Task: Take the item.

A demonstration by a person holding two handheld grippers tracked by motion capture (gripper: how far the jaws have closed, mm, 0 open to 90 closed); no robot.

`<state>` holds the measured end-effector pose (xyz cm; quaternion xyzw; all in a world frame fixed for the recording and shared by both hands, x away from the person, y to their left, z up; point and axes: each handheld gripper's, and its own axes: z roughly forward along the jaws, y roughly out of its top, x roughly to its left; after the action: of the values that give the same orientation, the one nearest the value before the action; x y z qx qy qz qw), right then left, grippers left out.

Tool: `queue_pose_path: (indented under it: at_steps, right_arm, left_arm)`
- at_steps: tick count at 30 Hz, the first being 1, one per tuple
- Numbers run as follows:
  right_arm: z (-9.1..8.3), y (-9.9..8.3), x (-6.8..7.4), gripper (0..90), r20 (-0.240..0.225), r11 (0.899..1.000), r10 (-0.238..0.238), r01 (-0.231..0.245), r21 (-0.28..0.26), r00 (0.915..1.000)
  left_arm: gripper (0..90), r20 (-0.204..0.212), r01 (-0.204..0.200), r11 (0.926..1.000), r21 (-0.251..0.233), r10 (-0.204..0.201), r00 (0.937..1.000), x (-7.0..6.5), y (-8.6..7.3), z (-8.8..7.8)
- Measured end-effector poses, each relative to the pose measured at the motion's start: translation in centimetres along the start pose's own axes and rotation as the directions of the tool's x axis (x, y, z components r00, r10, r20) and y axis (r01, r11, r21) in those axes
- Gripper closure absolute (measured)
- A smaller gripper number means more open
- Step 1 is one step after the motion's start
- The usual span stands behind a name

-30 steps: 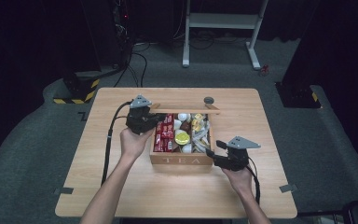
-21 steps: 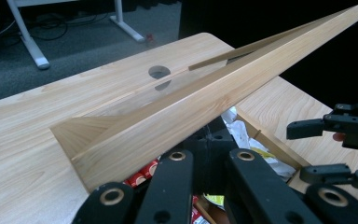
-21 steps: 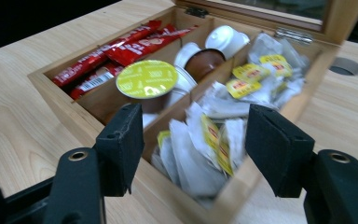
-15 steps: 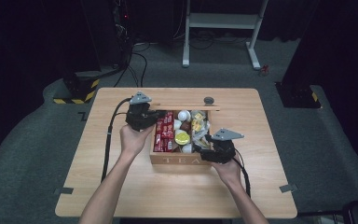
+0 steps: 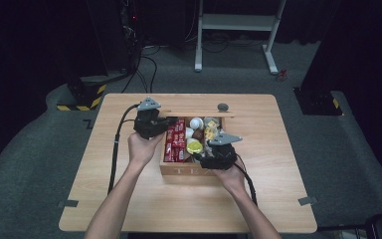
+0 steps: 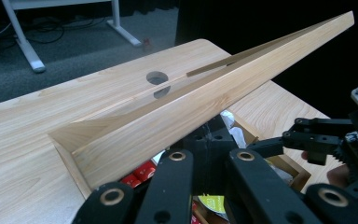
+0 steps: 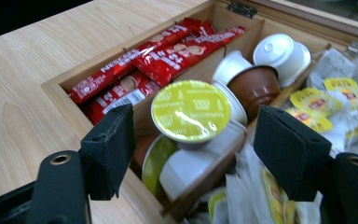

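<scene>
Left gripper (image 5: pixel 165 123) clenched on box lid (image 6: pixel 205 100); right gripper (image 7: pixel 193 154), jaws just opening, spread above yellow-lidded capsule (image 7: pixel 190 110), not touching.

One wooden box (image 5: pixel 189 169) with one raised lid (image 6: pixel 214 100) is counted on the surface (image 5: pixel 129 199). Two grippers are counted, left (image 5: pixel 166 124) and right (image 7: pixel 193 154). At least four red sachets (image 7: pixel 168 53) and one yellow-lidded capsule (image 7: pixel 190 110) are counted inside.

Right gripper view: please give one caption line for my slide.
Right gripper, jaws just opening, over a yellow-lidded capsule in the wooden box.
</scene>
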<state>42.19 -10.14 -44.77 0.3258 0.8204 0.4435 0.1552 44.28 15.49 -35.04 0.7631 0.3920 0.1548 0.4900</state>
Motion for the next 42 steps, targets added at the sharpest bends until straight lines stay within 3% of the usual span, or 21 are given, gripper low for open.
queue_pose_path:
  at_steps: [10,16,31,42]
  right_arm:
    - [1.8,1.1,0.4,29.4,0.02,0.998,-0.035,0.034,0.045,0.9992]
    - [2.8,0.9,0.1,29.2,0.025,0.997,-0.014,0.012,0.072,0.9996]
    - [3.9,1.0,0.7,33.5,0.048,0.994,-0.008,0.003,0.109,0.9988]
    - [4.3,0.9,1.2,37.7,0.091,0.993,-0.026,0.015,0.119,0.9955]
  left_arm:
    - [90.0,0.004,0.003,1.0,0.001,-0.003,1.0,0.2,0.3,0.0]
    - [90.0,-0.028,-0.03,0.9994,0.017,0.031,0.9991,-0.1,0.4,0.1]
    - [90.0,-0.012,-0.014,0.9999,0.008,0.014,0.9998,0.0,0.4,0.1]
    - [90.0,-0.01,-0.013,0.9998,0.012,0.014,0.9999,0.0,0.4,0.1]
